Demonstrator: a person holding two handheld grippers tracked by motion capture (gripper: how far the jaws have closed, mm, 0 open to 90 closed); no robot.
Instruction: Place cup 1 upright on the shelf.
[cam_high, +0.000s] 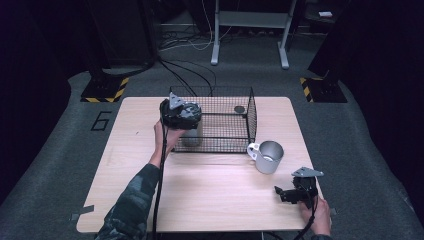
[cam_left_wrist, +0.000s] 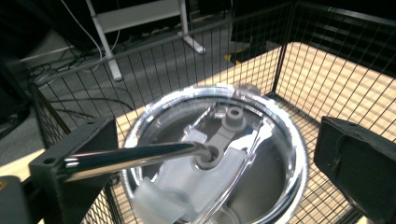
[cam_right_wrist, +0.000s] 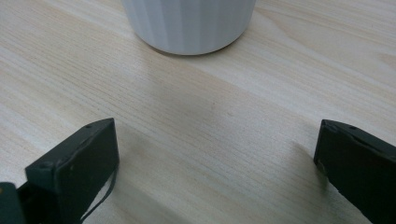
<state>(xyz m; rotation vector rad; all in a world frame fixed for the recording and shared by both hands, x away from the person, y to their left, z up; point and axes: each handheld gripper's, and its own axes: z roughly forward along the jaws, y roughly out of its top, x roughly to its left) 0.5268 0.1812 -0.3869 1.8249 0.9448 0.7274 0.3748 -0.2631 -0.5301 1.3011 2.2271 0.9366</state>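
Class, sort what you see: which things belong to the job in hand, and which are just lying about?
In the job: left gripper, open above the lidded tumbler with its metal straw, inside the wire basket.

Lying about: white mug, small dark disc, idle right gripper.

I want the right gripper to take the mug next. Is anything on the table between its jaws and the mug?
Nothing visible. The right gripper has its jaws open over bare table, and the white mug stands straight ahead of them. The wire basket stands beyond the mug, out of that path.
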